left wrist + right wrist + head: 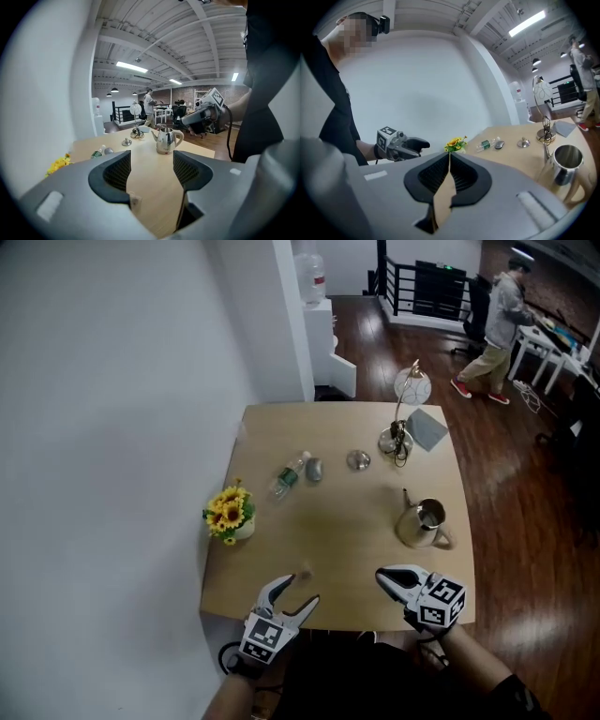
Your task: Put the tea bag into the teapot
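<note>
The steel teapot (424,524) stands lidless on the right side of the wooden table (347,540); it also shows in the left gripper view (166,139) and the right gripper view (565,164). A small tan tea bag (305,572) lies near the front edge, just ahead of my left gripper (300,589), which is open and empty. In the left gripper view the tea bag (135,201) sits low beside the left jaw of that gripper (152,164). My right gripper (381,574) hovers in front of the teapot, shut on nothing (450,157).
The teapot's lid (358,460) lies at mid-table. A plastic bottle (289,476) lies on its side at back left, sunflowers (231,514) stand at the left edge, and a lamp (403,404) stands at the back. A person (497,320) is far off.
</note>
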A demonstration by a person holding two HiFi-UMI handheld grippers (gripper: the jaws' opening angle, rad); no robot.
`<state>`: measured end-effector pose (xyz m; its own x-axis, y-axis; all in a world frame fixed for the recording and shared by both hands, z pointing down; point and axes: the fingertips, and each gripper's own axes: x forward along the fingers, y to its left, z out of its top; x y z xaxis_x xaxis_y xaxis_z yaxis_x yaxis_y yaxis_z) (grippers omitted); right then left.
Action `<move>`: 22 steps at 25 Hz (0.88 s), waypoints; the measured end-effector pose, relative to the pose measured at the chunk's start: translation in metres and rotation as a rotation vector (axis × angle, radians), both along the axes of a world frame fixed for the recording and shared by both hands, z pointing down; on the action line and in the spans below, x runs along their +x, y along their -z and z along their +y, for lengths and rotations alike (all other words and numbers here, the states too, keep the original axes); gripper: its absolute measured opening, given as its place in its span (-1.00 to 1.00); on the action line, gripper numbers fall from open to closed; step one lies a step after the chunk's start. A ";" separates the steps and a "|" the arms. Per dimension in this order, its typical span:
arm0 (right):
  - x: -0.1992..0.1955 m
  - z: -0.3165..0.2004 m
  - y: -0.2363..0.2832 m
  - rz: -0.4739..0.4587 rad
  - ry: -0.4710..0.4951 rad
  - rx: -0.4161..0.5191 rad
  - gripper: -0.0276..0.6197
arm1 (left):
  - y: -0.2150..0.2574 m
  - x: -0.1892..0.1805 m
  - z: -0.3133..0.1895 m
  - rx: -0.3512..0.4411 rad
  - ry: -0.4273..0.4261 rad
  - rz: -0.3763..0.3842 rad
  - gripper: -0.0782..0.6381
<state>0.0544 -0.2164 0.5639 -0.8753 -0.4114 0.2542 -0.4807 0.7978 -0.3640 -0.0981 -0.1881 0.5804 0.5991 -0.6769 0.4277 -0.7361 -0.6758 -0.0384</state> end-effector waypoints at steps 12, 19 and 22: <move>-0.117 -0.033 -0.092 0.288 0.215 0.042 -0.71 | -0.026 -0.072 0.003 -0.078 0.077 0.007 0.00; -0.178 -0.026 -0.179 0.524 0.382 0.060 -0.64 | -0.038 -0.103 0.011 -0.112 0.108 0.007 0.00; -0.187 -0.028 -0.212 0.630 0.415 0.070 -0.61 | -0.042 -0.111 0.015 -0.123 0.110 -0.006 0.00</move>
